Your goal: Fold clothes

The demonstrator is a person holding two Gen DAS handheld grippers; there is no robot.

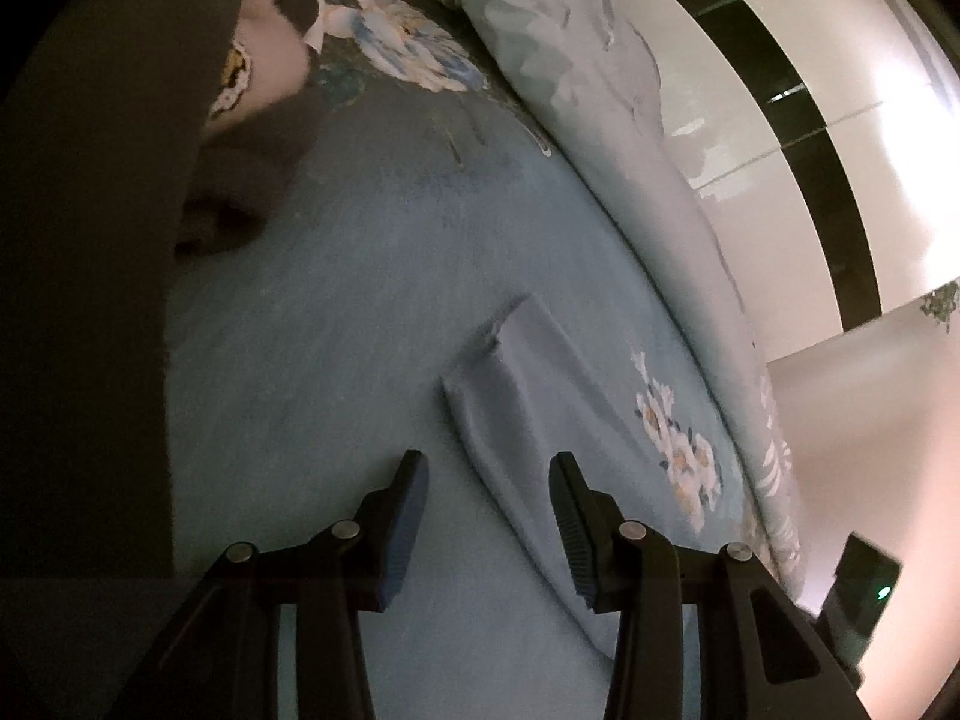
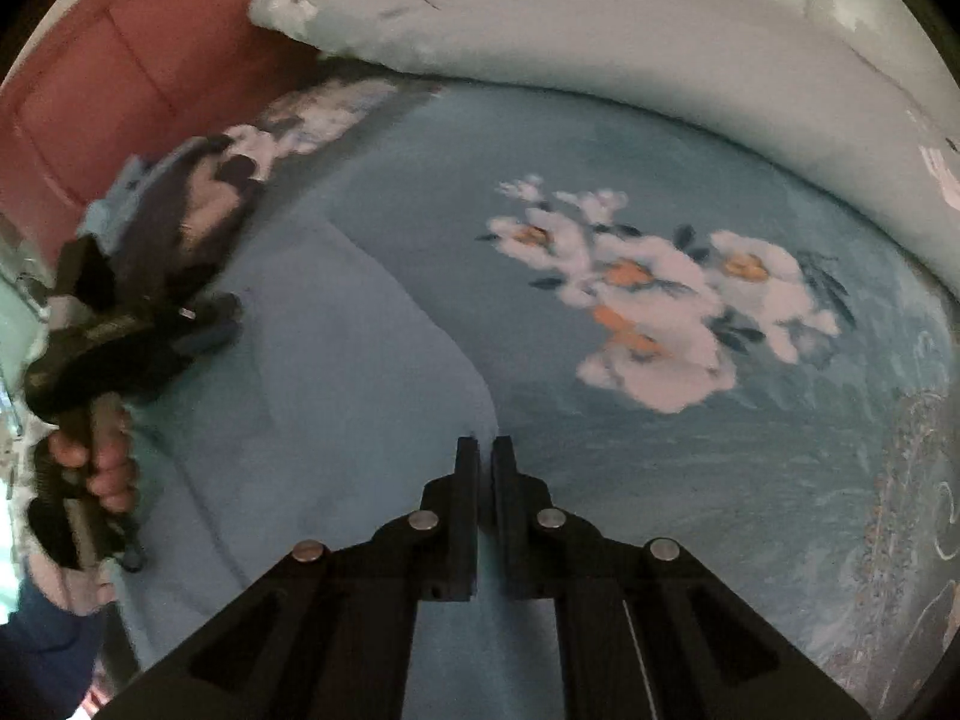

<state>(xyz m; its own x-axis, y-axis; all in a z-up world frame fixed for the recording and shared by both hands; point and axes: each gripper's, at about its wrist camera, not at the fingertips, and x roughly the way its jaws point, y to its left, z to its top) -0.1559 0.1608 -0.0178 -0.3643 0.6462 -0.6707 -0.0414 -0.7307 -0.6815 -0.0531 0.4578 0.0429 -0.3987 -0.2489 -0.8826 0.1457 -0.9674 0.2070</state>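
At the bottom of the right wrist view, right gripper (image 2: 486, 450) with jaws closed almost together on the near edge of the light blue garment (image 2: 336, 372); thin cloth seems pinched between the tips, though blur makes it not fully sure. In the left wrist view, left gripper (image 1: 489, 474) with jaws about half open, hanging over a folded strip of the same garment (image 1: 516, 396), nothing held.

For the step in hand, probably lifting an edge to fold it over: better to keep the pinch firm and low, to take the other edge with the open jaws before pulling, and to move both together so the cloth stays flat and without wrinkles.

Garment spread on the bed (image 2: 780, 450), lower left and centre of the right view. Long axis, as judged, from the bottom centre toward the upper left; the folded strip in the left view running from lower right to upper centre.

At left edge, a hand (image 2: 102, 468) on the other tool's handle. Farther, flower print (image 2: 648, 300), then pale quilt (image 2: 600, 48) along the top.
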